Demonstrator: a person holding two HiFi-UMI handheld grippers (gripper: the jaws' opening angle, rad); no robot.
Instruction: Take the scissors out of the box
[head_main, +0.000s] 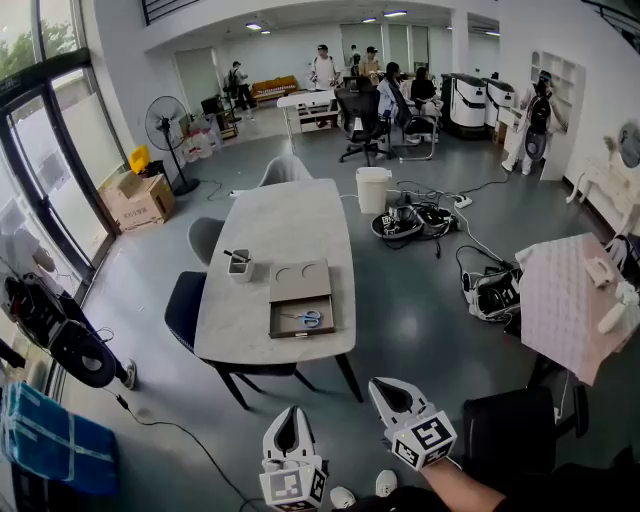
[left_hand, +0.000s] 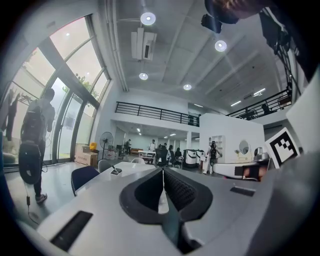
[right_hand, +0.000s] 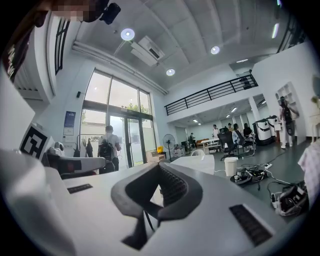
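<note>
Both tongs low at frame bottom, well back from the table. Left gripper: jaws pressed together, nothing between them. Right gripper: same, jaws closed tip to tip, empty. Both gripper views point out across the room.

Grey table stands ahead. On its near end sits the open box, with blue-handled scissors lying flat inside, right of centre. Lid lies just behind the box, touching it. Small pen cup is left of the lid. Dark chair at the table's left edge. White bin beyond the far right corner. People at desks far back.
</note>
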